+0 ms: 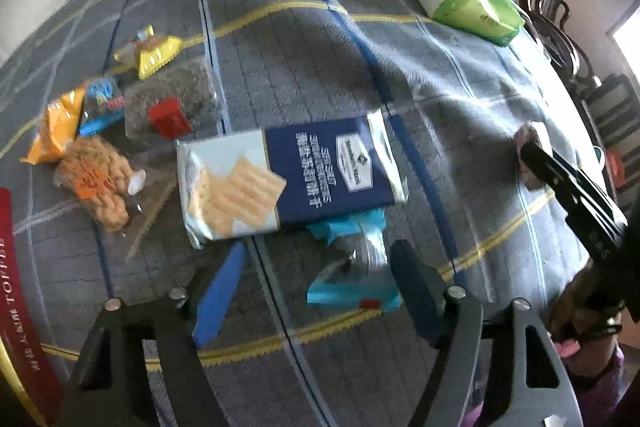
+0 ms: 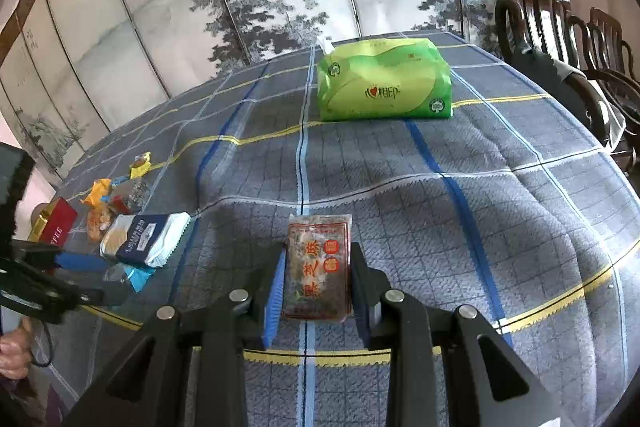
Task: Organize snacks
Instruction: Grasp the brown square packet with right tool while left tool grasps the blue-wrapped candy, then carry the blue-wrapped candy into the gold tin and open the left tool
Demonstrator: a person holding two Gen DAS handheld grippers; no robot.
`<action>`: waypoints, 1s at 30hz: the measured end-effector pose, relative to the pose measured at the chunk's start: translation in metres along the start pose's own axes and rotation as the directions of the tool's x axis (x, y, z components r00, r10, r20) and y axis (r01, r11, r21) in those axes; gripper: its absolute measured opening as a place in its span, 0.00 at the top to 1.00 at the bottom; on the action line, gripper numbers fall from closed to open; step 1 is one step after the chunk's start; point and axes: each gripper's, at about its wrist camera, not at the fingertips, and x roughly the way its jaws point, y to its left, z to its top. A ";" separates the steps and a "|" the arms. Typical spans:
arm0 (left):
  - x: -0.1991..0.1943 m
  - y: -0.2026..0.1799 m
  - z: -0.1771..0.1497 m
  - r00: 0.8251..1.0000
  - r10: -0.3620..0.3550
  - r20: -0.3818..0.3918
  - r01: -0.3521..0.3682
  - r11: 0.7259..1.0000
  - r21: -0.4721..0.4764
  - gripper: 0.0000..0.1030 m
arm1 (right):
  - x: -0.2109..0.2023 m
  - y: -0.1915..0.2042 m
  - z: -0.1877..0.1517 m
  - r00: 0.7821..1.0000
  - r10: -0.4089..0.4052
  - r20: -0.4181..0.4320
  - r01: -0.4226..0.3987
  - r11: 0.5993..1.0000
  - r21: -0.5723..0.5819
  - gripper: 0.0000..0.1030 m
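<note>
The red toffee box (image 1: 18, 307) at nine o'clock is cut off by the left wrist view's edge. The cracker pack (image 1: 288, 179) hides part of the blue-wrapped snack (image 1: 352, 291). Small packets (image 2: 100, 195) at nine o'clock in the right wrist view: print too small to read.

Right gripper (image 2: 316, 273) has its fingers squeezed flat against both sides of the brown packet (image 2: 318, 265). Left gripper (image 1: 320, 291) sits spread wide, straddling the teal packet (image 1: 354, 281), fingers not touching it.
</note>
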 end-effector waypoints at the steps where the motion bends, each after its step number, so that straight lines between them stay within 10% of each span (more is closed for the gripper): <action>1: 0.000 -0.003 0.000 1.000 0.021 0.011 -0.021 1.000 0.011 0.47 | 0.000 0.000 0.000 1.000 0.002 -0.001 -0.002 1.000 -0.002 0.71; 2: -0.001 -0.006 0.001 0.999 0.034 0.022 -0.035 0.999 0.027 0.71 | 0.001 0.001 -0.001 1.000 0.005 -0.005 -0.005 1.000 -0.007 0.71; 5: -0.003 -0.009 0.000 0.998 0.049 0.036 -0.051 0.998 0.033 0.77 | 0.001 0.001 -0.001 1.000 0.008 -0.006 -0.008 1.000 -0.005 0.71; 17: -0.059 0.021 -0.075 0.996 -0.050 0.078 0.059 0.991 -0.116 0.76 | 0.006 0.006 -0.001 1.000 -0.015 -0.021 0.014 1.000 -0.015 0.71; 30: -0.134 0.095 -0.134 0.978 0.029 0.206 0.028 0.963 -0.268 0.76 | 0.016 0.010 -0.002 0.996 -0.074 -0.053 0.072 0.997 -0.038 0.71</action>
